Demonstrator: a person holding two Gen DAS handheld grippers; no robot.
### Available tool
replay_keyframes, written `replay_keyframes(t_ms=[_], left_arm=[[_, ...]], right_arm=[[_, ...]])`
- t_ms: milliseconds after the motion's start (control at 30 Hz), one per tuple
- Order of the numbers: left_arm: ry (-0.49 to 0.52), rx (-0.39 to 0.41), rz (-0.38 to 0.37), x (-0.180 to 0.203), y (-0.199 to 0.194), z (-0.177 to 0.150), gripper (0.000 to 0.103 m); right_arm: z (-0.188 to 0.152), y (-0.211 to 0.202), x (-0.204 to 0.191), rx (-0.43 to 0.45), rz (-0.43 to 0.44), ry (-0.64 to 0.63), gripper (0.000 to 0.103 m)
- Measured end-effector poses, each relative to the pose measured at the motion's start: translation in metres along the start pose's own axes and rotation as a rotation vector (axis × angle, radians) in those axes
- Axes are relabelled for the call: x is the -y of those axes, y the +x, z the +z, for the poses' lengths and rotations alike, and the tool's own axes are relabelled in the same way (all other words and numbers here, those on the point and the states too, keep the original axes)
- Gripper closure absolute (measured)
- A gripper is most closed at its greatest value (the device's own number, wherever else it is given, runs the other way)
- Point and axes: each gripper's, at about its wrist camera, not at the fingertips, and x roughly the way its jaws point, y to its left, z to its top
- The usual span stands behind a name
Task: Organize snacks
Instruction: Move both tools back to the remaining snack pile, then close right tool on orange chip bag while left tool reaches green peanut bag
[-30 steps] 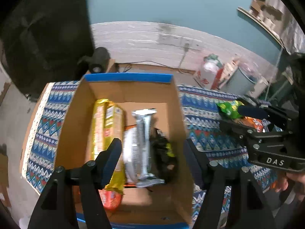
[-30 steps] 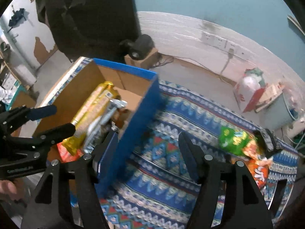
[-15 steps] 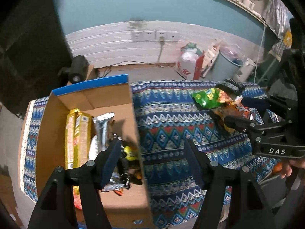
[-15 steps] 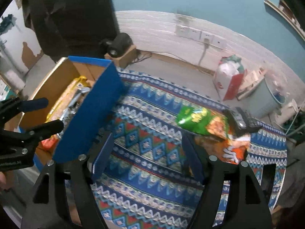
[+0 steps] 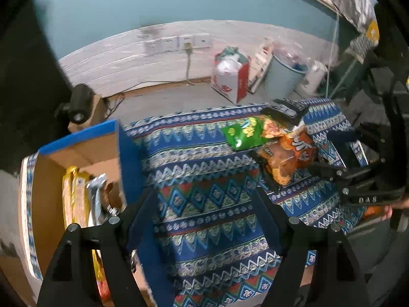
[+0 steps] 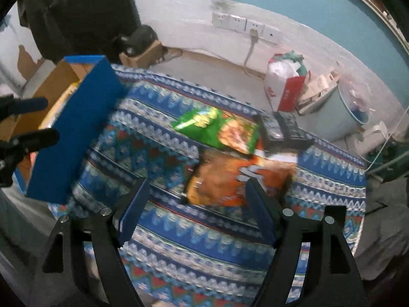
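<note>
A blue cardboard box at the left of the patterned cloth holds yellow and silver snack packs. The box also shows in the right wrist view. A green chip bag, an orange chip bag and a dark packet lie together at the cloth's right. The same pile shows in the left wrist view. My left gripper is open and empty, over the cloth beside the box. My right gripper is open and empty, just in front of the orange bag.
A red and white bag, a pale blue bin and a small cardboard box with a black object stand on the floor behind the cloth. Wall sockets sit on the white wall.
Both grippers have swung right, away from the box. The left one has left the box opening. The right one has come close to the orange bag. Both stay open.
</note>
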Motion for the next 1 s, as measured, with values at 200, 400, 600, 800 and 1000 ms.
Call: replay_keyframes(t_ms=[200,400,600,800,1000], left_arm=[[0.125,-0.017,0.007,0.030,0.018,0.036,0.026],[0.149,-0.062,-0.052,0.044,0.055,0.052,0.026],[0.125,-0.102,-0.070,0.044,0.079,0.049,0.026],[0.098,-0.137,-0.087,0.043,0.090,0.043,0.026],[0.101,-0.160,-0.105,0.044,0.092,0.028,0.025]], right_arm=[[0.012,0.018,0.039,-0.058,-0.001,-0.055,0.026],[0.018,0.057,0.065,-0.091,0.036,-0.091,0.026],[0.016,0.081,0.066,-0.113,0.100,-0.099,0.026],[0.003,0.089,0.062,-0.160,0.117,-0.111,0.026],[-0.024,0.088,0.064,-0.206,0.127,-0.031,0.026]])
